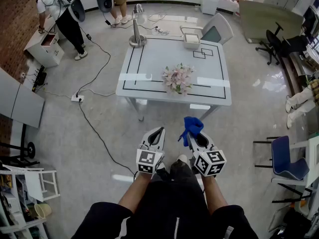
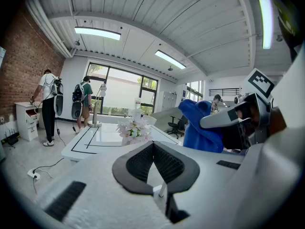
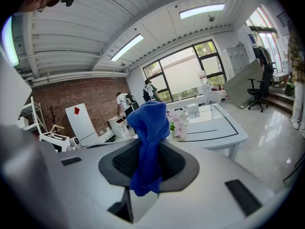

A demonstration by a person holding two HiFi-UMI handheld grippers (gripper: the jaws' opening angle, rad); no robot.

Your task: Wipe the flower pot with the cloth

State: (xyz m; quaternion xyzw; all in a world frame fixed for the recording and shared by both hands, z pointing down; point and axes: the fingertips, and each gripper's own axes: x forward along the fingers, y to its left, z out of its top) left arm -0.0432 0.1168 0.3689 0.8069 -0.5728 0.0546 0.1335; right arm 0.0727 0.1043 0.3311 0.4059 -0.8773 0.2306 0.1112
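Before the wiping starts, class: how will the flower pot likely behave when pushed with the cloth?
The pot looks small under a wide spray of blooms, so it is probably top-heavy and apt to tip. It stands free on a glossy table, so it may slide.

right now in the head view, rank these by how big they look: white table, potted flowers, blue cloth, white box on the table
1. white table, by far the largest
2. potted flowers
3. blue cloth and white box: these look about alike. The cloth is much nearer the camera, so I won't rank them.
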